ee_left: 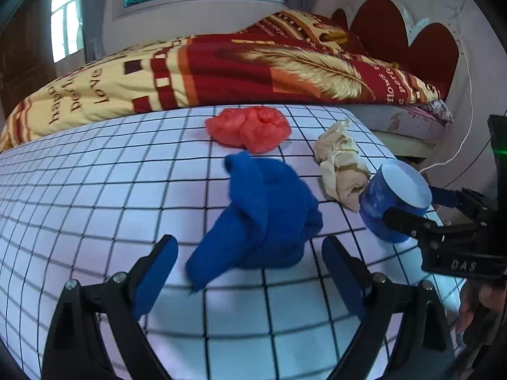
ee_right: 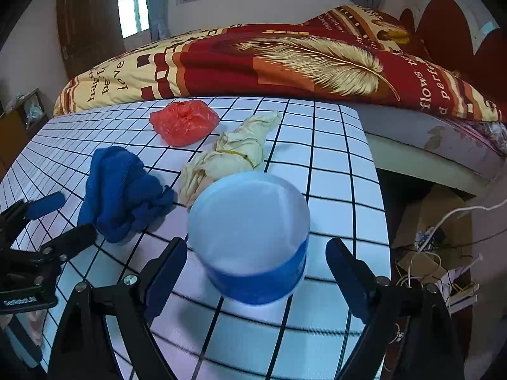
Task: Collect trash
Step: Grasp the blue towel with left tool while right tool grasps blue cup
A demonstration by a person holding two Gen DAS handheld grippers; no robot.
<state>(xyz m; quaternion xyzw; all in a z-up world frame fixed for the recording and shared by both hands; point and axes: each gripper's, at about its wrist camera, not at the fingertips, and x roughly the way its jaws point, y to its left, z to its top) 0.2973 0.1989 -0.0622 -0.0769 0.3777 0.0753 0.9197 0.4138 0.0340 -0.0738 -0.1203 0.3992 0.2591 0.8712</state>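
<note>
Bedroom setup, a gridded desk [ee_left: 95, 190] right against the bed [ee_left: 221, 72]. Blue cloth [ee_left: 263, 218] sits dead center between the left gripper [ee_left: 250, 281] fingers, which are apart. It's soft and light, so pinch the bunched middle. The tub [ee_right: 250, 237] at 3 o'clock sits between the right gripper [ee_right: 256, 281] fingers, also apart; can't see what's inside.

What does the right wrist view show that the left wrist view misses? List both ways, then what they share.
Only the right wrist view: a cardboard box and tangled wires on the floor.
Only the left wrist view: the heart-shaped headboard.
Both: red bag, blue cloth, beige bag, blue tub, both open grippers, left gripper, right gripper.
</note>
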